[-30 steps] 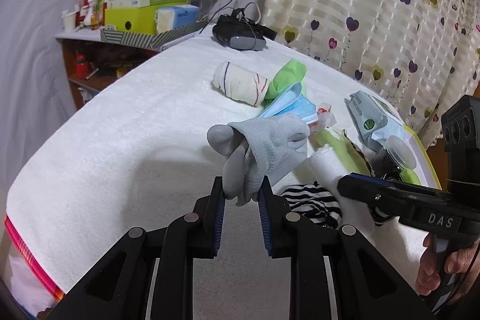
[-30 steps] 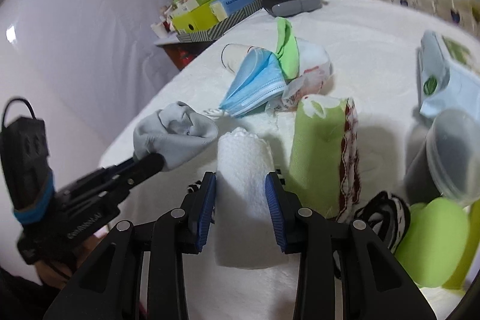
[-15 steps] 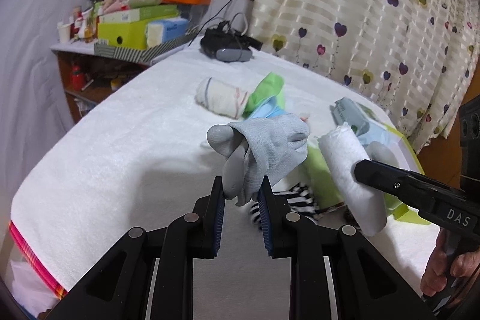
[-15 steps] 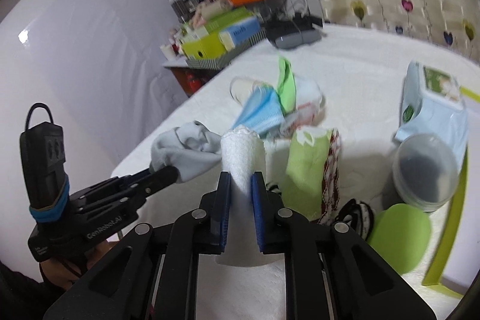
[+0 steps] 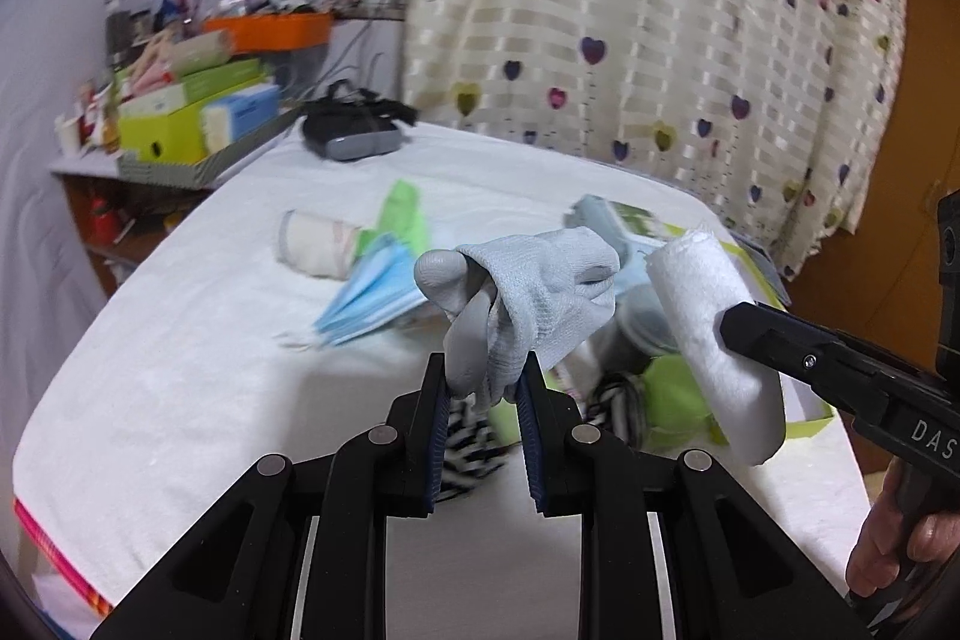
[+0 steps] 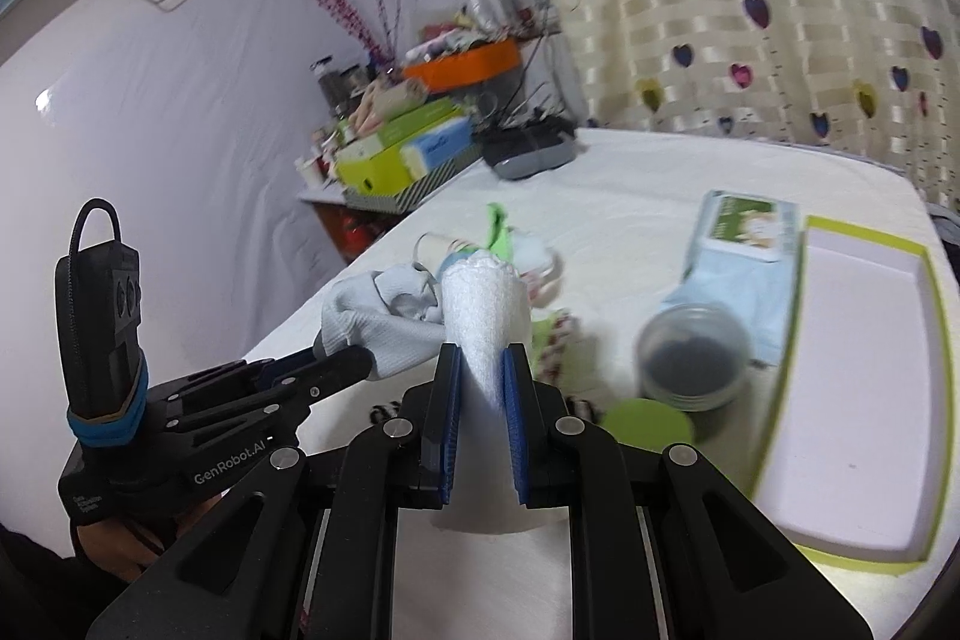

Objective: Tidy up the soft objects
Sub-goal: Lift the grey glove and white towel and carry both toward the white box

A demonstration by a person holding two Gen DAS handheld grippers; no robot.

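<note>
My left gripper point(image 5: 483, 370) is shut on a grey glove point(image 5: 534, 292) and holds it above the white table. My right gripper point(image 6: 483, 370) is shut on a rolled white towel point(image 6: 486, 316), also lifted; the towel shows in the left wrist view point(image 5: 714, 340) to the right of the glove. The glove shows in the right wrist view point(image 6: 378, 328), left of the towel. On the table lie a blue face mask point(image 5: 372, 298), a rolled white sock point(image 5: 318, 244), green cloth point(image 5: 402, 214) and a striped cloth point(image 5: 618, 400).
A white tray with a green rim point(image 6: 936, 340) lies at the right. A wipes pack point(image 6: 744, 232), a dark lidded jar point(image 6: 690, 358) and a green lid point(image 6: 645, 421) sit beside it. A black device point(image 5: 351, 139) and a cluttered shelf point(image 5: 180, 118) stand at the back. A heart-print curtain point(image 5: 660, 40) hangs behind.
The right gripper closed on the white towel and lifted it off the table. Both grippers rose and moved right, toward the tray. The left gripper kept the glove.
</note>
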